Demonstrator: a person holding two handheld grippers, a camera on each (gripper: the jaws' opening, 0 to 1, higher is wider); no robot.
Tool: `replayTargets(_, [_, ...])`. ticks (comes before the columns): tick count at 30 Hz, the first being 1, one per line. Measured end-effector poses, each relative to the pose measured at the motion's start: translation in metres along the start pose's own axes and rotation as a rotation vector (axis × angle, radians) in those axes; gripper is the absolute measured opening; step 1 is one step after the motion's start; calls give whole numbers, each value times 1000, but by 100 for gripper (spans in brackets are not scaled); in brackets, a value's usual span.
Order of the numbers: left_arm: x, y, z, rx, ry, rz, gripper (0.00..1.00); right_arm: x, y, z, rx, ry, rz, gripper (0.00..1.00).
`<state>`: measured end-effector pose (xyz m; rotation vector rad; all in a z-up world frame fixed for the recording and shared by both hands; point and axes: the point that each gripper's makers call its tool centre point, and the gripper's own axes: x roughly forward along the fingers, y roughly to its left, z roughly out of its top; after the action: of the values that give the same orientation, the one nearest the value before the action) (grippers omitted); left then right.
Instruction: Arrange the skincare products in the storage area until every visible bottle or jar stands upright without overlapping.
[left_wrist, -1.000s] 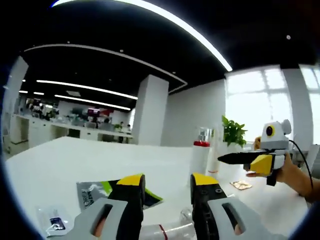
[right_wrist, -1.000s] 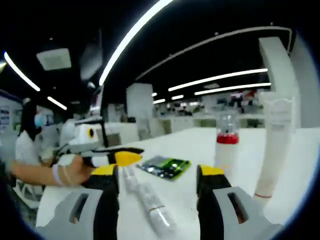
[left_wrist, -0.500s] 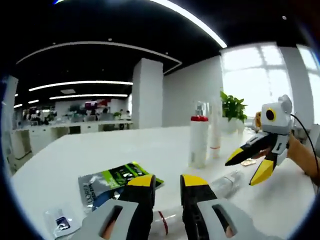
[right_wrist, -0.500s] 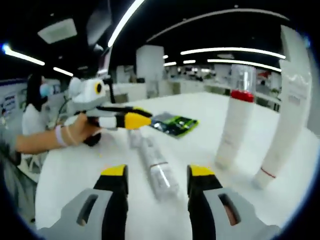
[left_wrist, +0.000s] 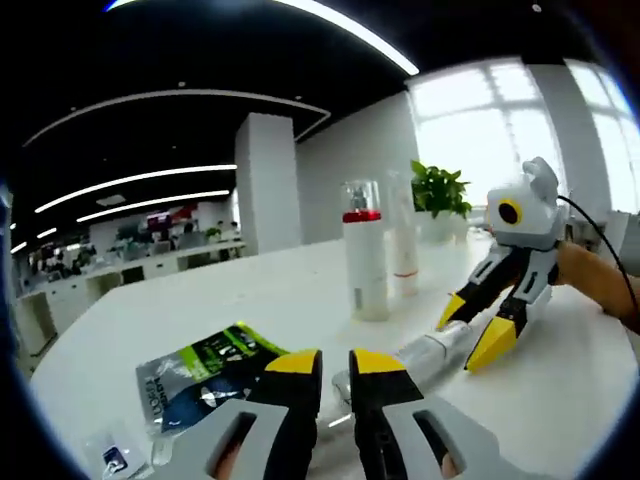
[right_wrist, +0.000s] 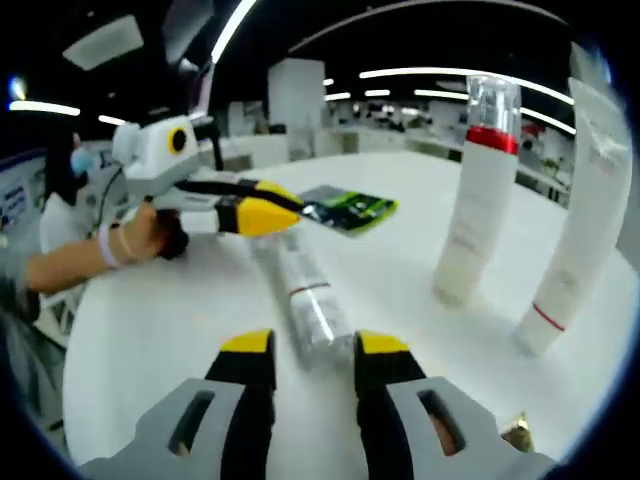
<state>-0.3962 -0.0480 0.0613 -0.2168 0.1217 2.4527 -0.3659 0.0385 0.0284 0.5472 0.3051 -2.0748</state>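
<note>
White table (left_wrist: 250, 300) as the work surface. Green-and-black foil packet (left_wrist: 200, 370) lying flat on it, also in the right gripper view (right_wrist: 350, 208). Small clear sachet (left_wrist: 112, 458) near the packet, at the table edge. Potted plant (left_wrist: 435, 190) by the window (left_wrist: 480, 140). White pillar (left_wrist: 262, 180), office desks behind.

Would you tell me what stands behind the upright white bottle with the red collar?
In the left gripper view, a white tube with a red band stands just behind the bottle; its near side is partly covered.
</note>
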Motion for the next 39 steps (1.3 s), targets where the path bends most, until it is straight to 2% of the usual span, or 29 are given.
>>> replayTargets(2, [0, -2, -1, 6, 2, -7, 11, -1, -1, -1, 7, 3, -2, 19])
replayTargets(6, [1, -2, -1, 7, 2, -10, 11, -4, 1, 4, 22, -8, 0, 18])
replayTargets(11, [0, 0, 2, 5, -12, -2, 11, -18, 2, 31, 91, -139, 17, 18])
replayTargets(15, [-1, -2, 4, 16, -23, -4, 12, -32, -8, 52, 110, -249, -13, 18])
replayTargets(16, [-1, -3, 4, 23, -25, -7, 12, -38, -12, 59, 89, -289, -45, 18])
replayTargets(19, [0, -7, 6, 38, -33, -19, 13, -48, -16, 69, 23, -337, -131, 18])
replayTargets(23, [0, -8, 6, 58, -30, -16, 13, -61, -14, 82, 0, -414, -186, 18])
replayTargets(26, [0, -8, 6, 56, -30, -15, 13, -75, -23, 92, -34, -486, -274, 18])
replayTargets(28, [-1, -7, 6, 53, -34, -13, 13, -78, -31, 98, -34, -517, -305, 18])
replayTargets(31, [0, -6, 6, 48, -33, -11, 13, -84, -45, 100, -32, -531, -376, 18])
replayTargets(39, [-1, -4, 6, 45, -35, -7, 13, -83, -60, 95, 23, -518, -430, 18])
